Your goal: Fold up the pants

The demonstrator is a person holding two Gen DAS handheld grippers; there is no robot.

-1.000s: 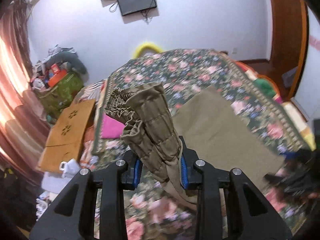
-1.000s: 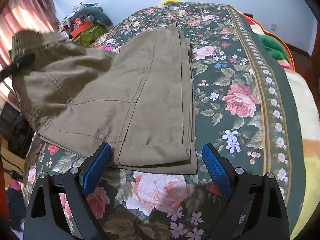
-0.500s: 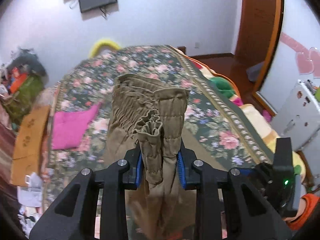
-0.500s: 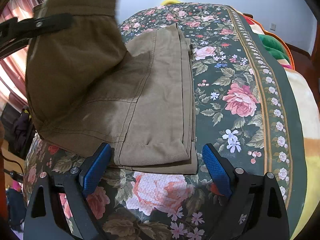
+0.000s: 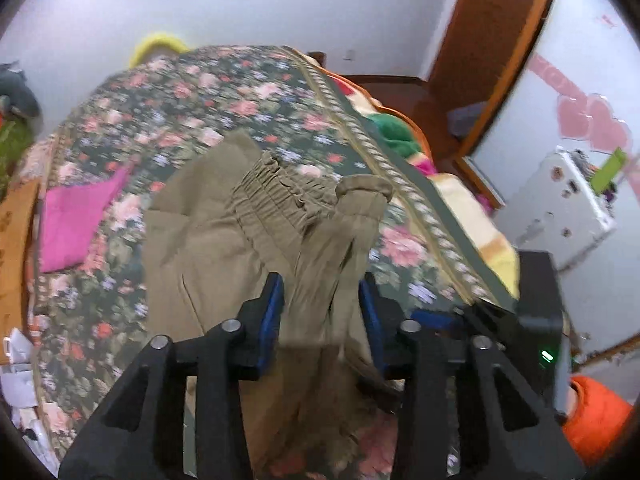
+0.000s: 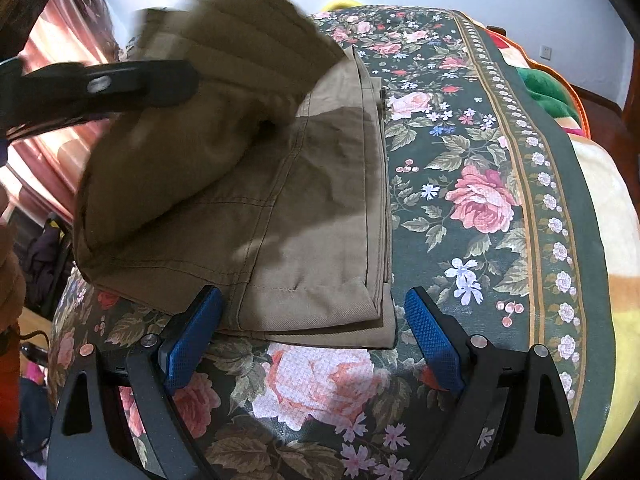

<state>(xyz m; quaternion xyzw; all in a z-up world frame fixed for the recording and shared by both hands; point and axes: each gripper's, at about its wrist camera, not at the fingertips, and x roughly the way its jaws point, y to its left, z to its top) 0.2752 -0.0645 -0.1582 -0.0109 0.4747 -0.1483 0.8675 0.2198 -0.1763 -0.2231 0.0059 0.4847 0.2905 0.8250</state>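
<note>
Khaki pants (image 5: 200,248) lie folded on the floral bedspread (image 5: 200,92). Their gathered waistband (image 5: 280,196) flops forward over the lower layers. My left gripper (image 5: 320,316) straddles the cloth below the waistband; its jaws are opening and the blue pads stand slightly off the fabric. In the right wrist view the pants (image 6: 320,208) show a neat hem edge at the near side, with the lifted upper part blurred under the left gripper's black finger (image 6: 120,80). My right gripper (image 6: 312,328) hovers open around that hem edge, not pinching it.
A pink cloth (image 5: 76,220) lies on the bed to the left. The bed's right edge carries a striped blanket (image 5: 472,216). Beyond stand a white appliance (image 5: 560,208), a wooden door (image 5: 480,40) and an orange object (image 5: 596,412). Curtains (image 6: 68,60) hang at the left.
The left gripper swung the waistband over toward the hem and tipped downward; its pads have spread and the waistband now sags onto the folded layers. The right gripper stayed still.
</note>
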